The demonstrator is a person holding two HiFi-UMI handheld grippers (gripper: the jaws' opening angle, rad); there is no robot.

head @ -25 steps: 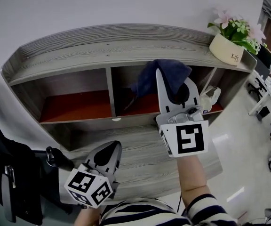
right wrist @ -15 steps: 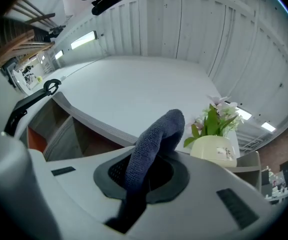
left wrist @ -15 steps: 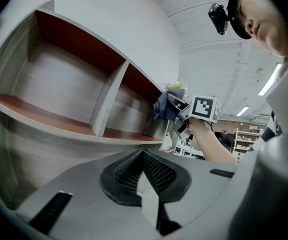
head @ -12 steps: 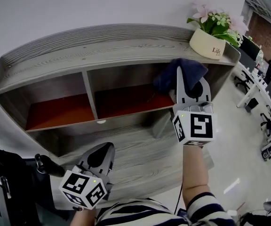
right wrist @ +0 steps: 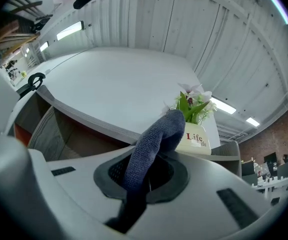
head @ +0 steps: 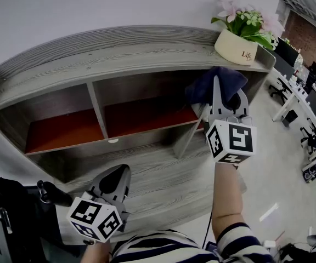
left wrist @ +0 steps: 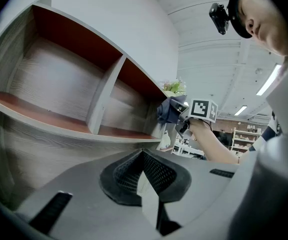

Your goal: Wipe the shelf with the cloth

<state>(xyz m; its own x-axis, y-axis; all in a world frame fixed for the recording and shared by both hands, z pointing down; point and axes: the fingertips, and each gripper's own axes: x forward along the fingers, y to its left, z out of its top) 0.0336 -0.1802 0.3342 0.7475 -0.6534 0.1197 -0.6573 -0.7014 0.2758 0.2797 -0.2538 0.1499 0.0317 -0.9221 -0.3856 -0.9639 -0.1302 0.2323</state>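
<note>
1. Cloth [head: 217, 83] of dark blue knitted fabric is clamped between the jaws of the right gripper [right wrist: 146, 171], and it bulges up past their tips.
2. The cloth is at the right end of the grey wood-grain shelf unit [head: 119, 64], by the top board's front edge, above the right-hand compartment.
3. A cream flower pot with pink blooms [head: 239, 47] stands on the top board's right end, just beyond the cloth.
4. The left gripper [left wrist: 143, 156] hangs low before the unit's bottom board, its jaws pressed together on nothing.
</note>
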